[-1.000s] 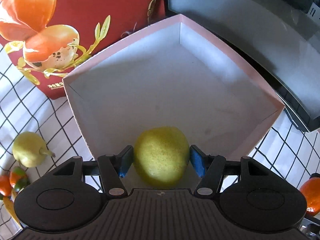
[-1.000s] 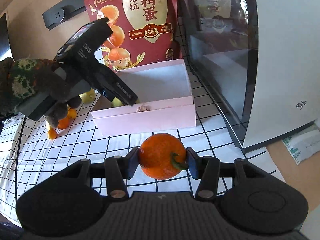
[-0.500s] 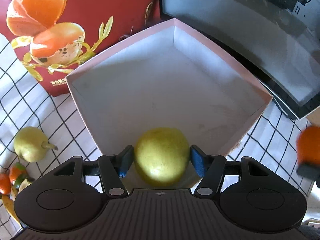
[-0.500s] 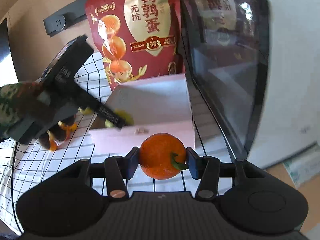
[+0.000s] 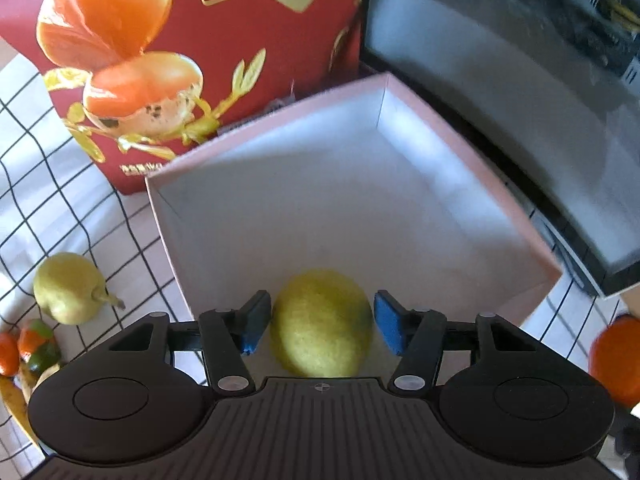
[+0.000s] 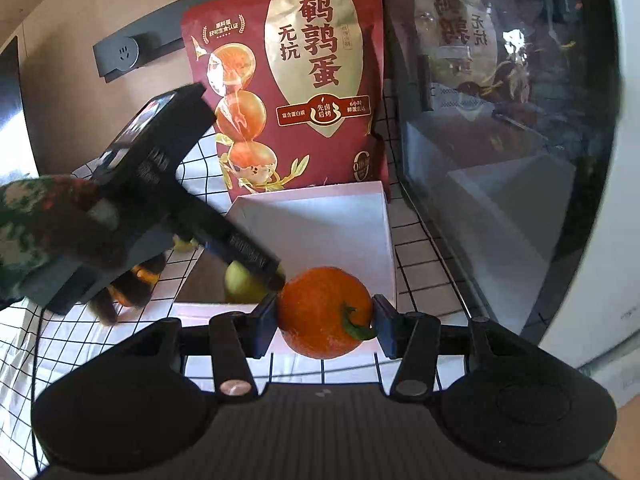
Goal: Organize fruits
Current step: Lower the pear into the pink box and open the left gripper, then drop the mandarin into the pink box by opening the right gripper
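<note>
One pink box [image 5: 472, 184] sits open on the desk [image 5: 36, 184], which is covered in a white cloth with a black grid, and I take that box as my landmark. Behind it stands one red snack bag [image 6: 288, 80] printed with eggs. To its right side rises one dark glass-fronted appliance [image 6: 500, 120].

Inside the box, close to its near wall, lies one yellow-green pear [image 5: 322, 322]. The left claw [image 5: 320, 326] hangs over that pear with its blue pads [image 5: 386, 326] on either side. There is a sliver of gap at each pad, so the claw is released, though its jaws have just been closing a little. In the right wrist view that claw slants down into the box's near left corner, held by a hand in a camouflage glove [image 6: 44, 232].

Outside the box, off its left wall, I count one more pear [image 5: 68, 288] on the cloth. Beyond it, at the picture's edge, is a small heap of orange and green fruit [image 5: 28, 348] too crowded to count.

The right claw [image 6: 326, 320] is clenched on one orange [image 6: 320, 312] with a green stem, both pads pressed to its sides. It holds the orange in front of the box's near wall, and I cannot tell how high above the desk.
</note>
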A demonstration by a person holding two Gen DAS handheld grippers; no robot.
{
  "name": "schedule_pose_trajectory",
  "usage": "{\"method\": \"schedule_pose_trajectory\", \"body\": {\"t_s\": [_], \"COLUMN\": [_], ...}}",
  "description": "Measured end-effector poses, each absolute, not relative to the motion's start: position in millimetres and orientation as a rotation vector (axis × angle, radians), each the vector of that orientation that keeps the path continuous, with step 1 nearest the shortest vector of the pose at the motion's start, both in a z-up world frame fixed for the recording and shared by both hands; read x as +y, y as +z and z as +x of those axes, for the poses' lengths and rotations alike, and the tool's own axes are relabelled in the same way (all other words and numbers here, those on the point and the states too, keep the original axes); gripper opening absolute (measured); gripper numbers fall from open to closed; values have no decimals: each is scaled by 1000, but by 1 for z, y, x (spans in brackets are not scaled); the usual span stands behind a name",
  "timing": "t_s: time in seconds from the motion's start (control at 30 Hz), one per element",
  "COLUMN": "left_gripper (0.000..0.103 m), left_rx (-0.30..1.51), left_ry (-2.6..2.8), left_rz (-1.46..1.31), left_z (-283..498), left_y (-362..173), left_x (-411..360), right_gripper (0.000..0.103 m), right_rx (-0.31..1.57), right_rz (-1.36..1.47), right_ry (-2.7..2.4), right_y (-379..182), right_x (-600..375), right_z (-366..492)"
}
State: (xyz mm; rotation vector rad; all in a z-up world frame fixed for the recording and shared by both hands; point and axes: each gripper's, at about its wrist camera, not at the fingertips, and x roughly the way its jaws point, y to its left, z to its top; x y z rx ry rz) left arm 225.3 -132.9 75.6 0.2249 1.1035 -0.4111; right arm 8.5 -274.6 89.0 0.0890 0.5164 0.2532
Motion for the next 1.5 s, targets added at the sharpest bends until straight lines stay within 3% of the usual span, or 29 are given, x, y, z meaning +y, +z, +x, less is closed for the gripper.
{"method": "schedule_pose_trajectory", "body": {"t_s": [0.2, 0.43, 0.67, 0.9, 1.3, 1.5], "left_gripper": [62, 61, 61, 61, 61, 61], "left_rx": [1057, 835, 868, 899, 890, 835], "left_ry": [-491, -496, -373, -156, -78, -24], "left_rz": [174, -154, -297, -412, -530, -648], "left_z": [206, 133, 57, 3, 9, 37], "left_y": [97, 132, 97, 58, 39, 48], "left_x": [-113, -31, 36, 105, 138, 157], "right_gripper": [50, 50, 50, 51, 54, 55], "right_rx": [528, 504, 667, 899, 927, 762], "right_rz": [96, 60, 124, 298, 447, 140], "right_ry": [234, 273, 402, 426, 477, 452], "right_y": [84, 108, 117, 83, 73, 105], "right_x": [-281, -271, -226, -189, -195, -170], "right_z": [-3, 24, 135, 221, 219, 168]}}
